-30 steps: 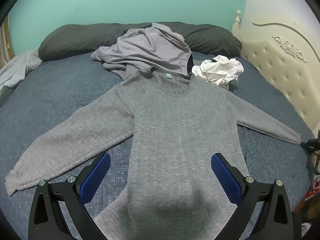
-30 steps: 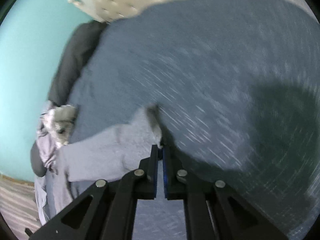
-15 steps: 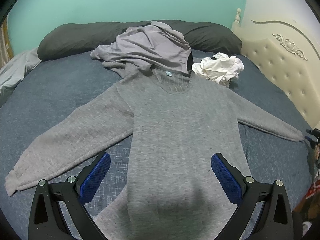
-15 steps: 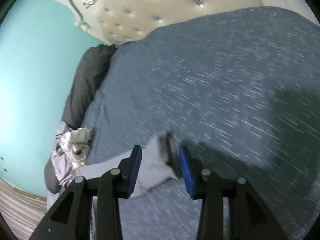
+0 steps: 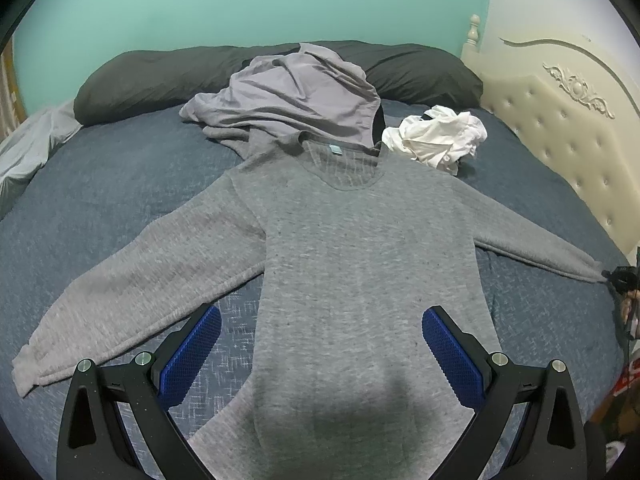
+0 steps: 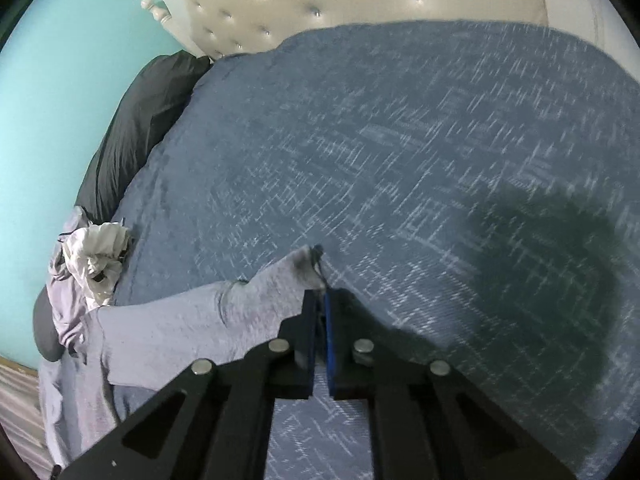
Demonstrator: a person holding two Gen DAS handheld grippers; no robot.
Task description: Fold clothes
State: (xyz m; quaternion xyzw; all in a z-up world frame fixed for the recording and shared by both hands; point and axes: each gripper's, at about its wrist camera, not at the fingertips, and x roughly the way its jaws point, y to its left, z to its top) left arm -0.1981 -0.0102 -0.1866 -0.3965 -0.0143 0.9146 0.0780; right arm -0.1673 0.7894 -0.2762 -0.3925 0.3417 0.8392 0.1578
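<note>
Room: teal wall (image 5: 248, 4) behind the bed, cream tufted headboard (image 5: 568, 128) at the right side of the left wrist view.
Bed: blue cover (image 5: 104, 200) with pale hatch marks; a dark pillow (image 5: 152, 76) lies along the far edge against the wall.
Sweater: grey sweater (image 5: 360, 248) spread flat, front up, in the middle of the bed, collar toward the pillow, hem toward the camera, both sleeves stretched out to the sides.
Left sleeve: lies flat on the cover, its cuff near the left edge of the bed.
Right sleeve: its cuff (image 6: 304, 268) is pinched at the far right of the bed.
Other clothes: a lilac garment (image 5: 296, 96) is heaped at the sweater's collar, partly on the pillow; a crumpled white garment (image 5: 436, 140) sits just right of it, near the headboard; pale cloth (image 5: 28, 148) at the left edge.
Left gripper (image 5: 321, 344): fingers spread wide, blue pads apart, hovering over the sweater's lower body, holding nothing.
Right gripper (image 6: 319, 308): fingers closed on the cuff, low over the cover; its shadow falls on the cover to the right.
</note>
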